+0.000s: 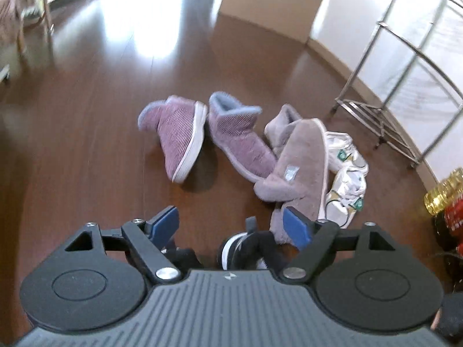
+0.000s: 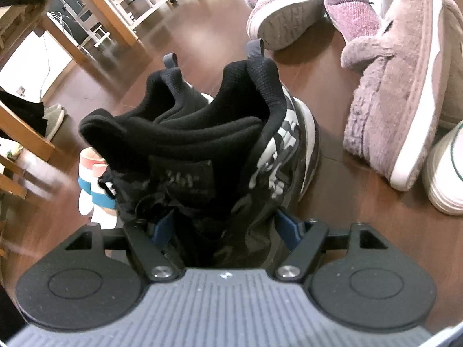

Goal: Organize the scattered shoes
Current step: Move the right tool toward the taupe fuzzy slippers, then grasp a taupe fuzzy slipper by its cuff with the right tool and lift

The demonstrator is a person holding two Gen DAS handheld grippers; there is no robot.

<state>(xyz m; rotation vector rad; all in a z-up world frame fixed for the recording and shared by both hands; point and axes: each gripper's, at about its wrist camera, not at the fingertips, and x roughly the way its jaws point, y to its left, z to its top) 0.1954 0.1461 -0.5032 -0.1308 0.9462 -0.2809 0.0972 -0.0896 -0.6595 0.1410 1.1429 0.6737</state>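
Note:
A pair of black high-top sneakers (image 2: 202,133) stands side by side on the wooden floor, heels away from me. My right gripper (image 2: 225,227) is open and straddles their front part, blue pads close to either side. My left gripper (image 1: 231,225) hangs open above the floor with nothing between its fingers; the black sneakers' heels (image 1: 246,248) show just under it. Beyond lie two purple corduroy boots (image 1: 176,136), a grey-pink fuzzy slipper (image 1: 301,173) tipped on its side, and white sneakers (image 1: 347,156).
A metal rack (image 1: 385,115) stands against the white wall at right, with a yellow oil bottle (image 1: 445,193) near it. Wooden table legs (image 2: 115,14) and a chair are at left. Striped slippers (image 2: 95,179) lie beside the black sneakers.

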